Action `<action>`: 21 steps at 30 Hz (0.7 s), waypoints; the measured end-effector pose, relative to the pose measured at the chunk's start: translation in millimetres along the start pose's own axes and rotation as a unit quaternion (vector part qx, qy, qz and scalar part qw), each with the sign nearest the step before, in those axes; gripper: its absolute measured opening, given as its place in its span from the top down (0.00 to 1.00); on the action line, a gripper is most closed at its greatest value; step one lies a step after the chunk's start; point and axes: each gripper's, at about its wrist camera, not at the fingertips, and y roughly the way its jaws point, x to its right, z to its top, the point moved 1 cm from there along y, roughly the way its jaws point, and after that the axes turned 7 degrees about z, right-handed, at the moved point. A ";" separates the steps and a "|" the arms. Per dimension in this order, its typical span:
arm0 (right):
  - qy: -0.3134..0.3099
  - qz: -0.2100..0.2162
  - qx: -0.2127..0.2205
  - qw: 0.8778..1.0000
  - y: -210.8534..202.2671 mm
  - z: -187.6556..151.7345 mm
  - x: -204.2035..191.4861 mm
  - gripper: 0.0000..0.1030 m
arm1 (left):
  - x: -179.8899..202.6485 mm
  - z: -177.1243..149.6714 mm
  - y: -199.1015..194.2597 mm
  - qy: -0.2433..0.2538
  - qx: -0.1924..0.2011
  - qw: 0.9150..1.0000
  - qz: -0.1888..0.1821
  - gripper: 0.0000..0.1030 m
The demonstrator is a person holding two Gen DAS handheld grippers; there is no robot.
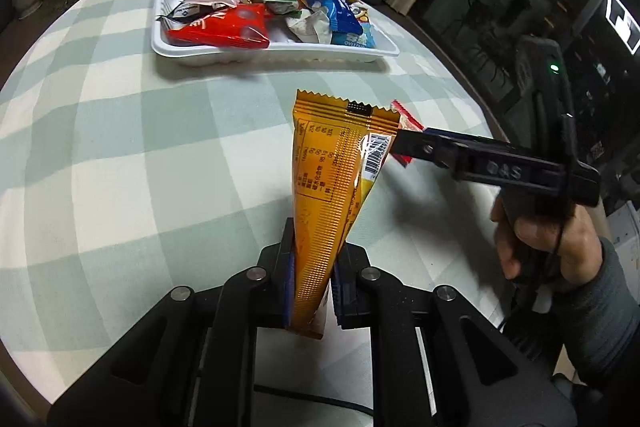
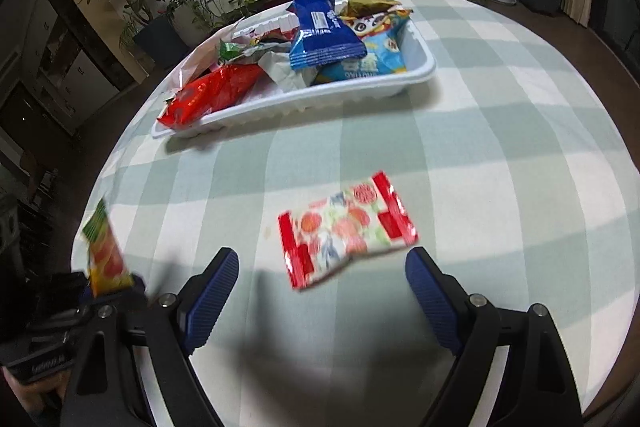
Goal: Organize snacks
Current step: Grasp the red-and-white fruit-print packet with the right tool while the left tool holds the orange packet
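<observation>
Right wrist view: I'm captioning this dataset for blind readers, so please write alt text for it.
The open right gripper hangs over a red and white fruit-print snack packet lying on a green and white checked tablecloth. Beyond it, a white tray holds a blue packet, a red packet and others. At lower left, the left gripper holds an orange packet.

The right gripper is hanging over the checked tablecloth with its two blue fingers spread wide apart. A red and white snack packet is lying flat on the cloth just past the fingertips, and nothing is touching it. Farther back, a white tray is sitting on the cloth, full of snack bags, with a blue bag on top. At the far left, the left gripper is holding an orange packet upright.
</observation>
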 end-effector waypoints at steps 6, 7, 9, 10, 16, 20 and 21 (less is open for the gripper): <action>-0.022 -0.029 0.004 0.999 18.3 19.0 -11.3 0.18 | -2.8 -3.6 -4.3 -0.008 0.009 1.000 -0.012 0.88; -0.032 -0.041 0.003 0.999 21.8 20.5 -16.0 0.19 | -3.5 -3.7 -4.3 -0.010 0.009 1.000 -0.013 0.88; -0.050 -0.060 0.001 0.997 24.5 18.9 -21.3 0.24 | -4.6 -4.6 -4.1 -0.012 0.009 1.000 -0.014 0.88; -0.060 -0.067 -0.001 0.996 24.7 16.9 -22.9 0.26 | -4.9 -5.1 -4.4 -0.012 0.009 1.000 -0.014 0.88; -0.100 -0.099 -0.010 0.990 25.2 11.5 -26.0 0.40 | -3.3 -4.3 -1.9 -0.009 0.008 1.000 -0.010 0.88; -0.102 -0.098 -0.018 0.990 25.0 11.4 -26.3 0.46 | -1.4 -2.7 -1.5 -0.007 0.009 1.000 -0.004 0.88; -0.102 -0.097 -0.020 0.990 24.2 10.4 -26.3 0.52 | -1.1 -2.0 -1.5 -0.008 0.010 1.000 -0.003 0.88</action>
